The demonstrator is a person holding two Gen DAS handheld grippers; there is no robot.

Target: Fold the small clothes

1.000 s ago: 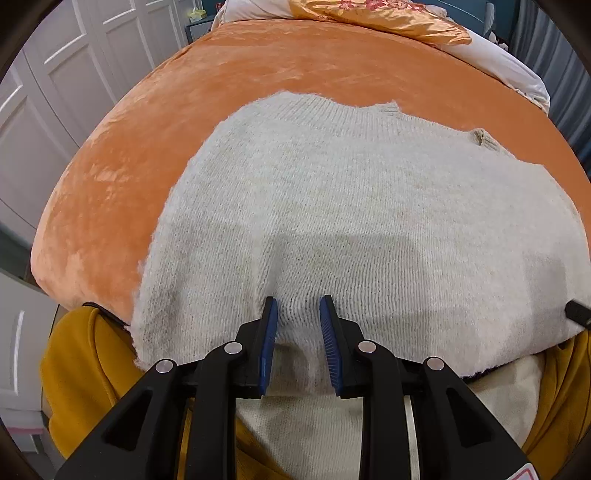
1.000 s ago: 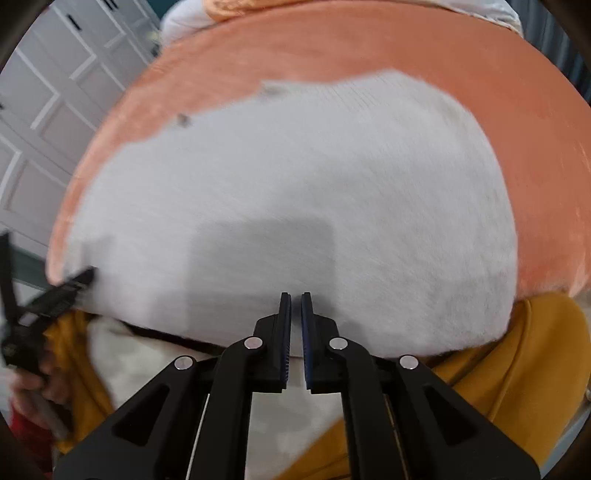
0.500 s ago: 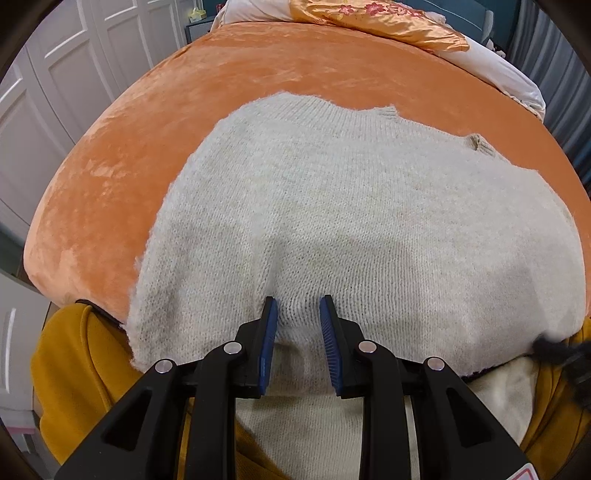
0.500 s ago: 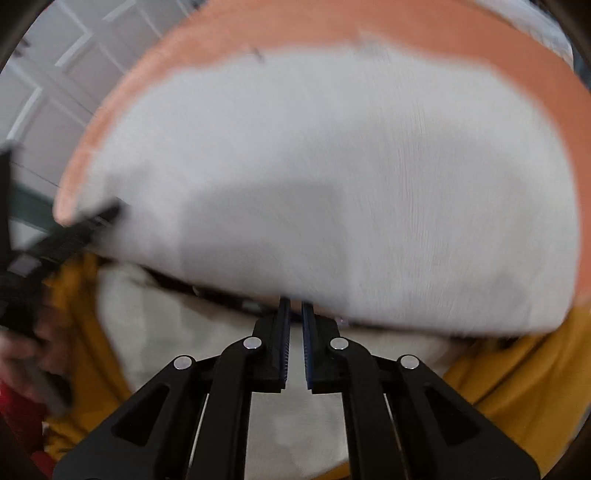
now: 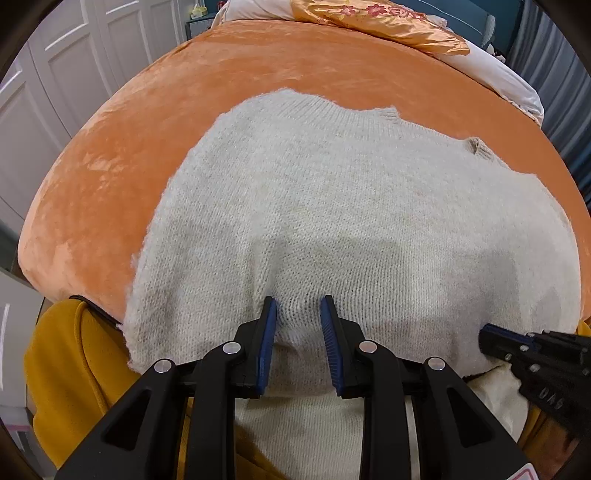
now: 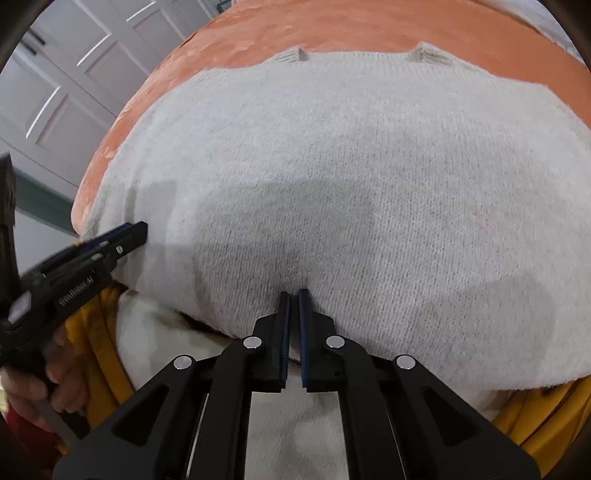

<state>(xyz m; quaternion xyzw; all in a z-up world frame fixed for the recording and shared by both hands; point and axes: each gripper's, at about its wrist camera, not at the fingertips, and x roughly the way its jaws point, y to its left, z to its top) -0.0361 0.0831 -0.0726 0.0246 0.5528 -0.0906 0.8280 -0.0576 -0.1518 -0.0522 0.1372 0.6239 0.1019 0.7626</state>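
Observation:
A cream knitted sweater (image 5: 351, 206) lies spread flat on an orange velvet bed (image 5: 147, 122), its near hem at the bed's front edge. It also fills the right wrist view (image 6: 351, 166). My left gripper (image 5: 298, 306) is open, its blue pads on either side of a raised bit of knit at the near hem. My right gripper (image 6: 294, 295) has its jaws almost together at the near hem; it shows from the side in the left wrist view (image 5: 491, 334). The left gripper shows at the left of the right wrist view (image 6: 136, 232).
A mustard-yellow garment (image 5: 66, 369) and another cream one (image 5: 303, 432) lie below the hem, nearest me. White cupboard doors (image 5: 74, 55) stand to the left. An orange satin pillow (image 5: 376, 18) and white bedding (image 5: 498, 74) lie at the far end.
My right gripper has moved forward onto the sweater's near hem and now shows at the right of the left wrist view. My left gripper has held its place, still open.

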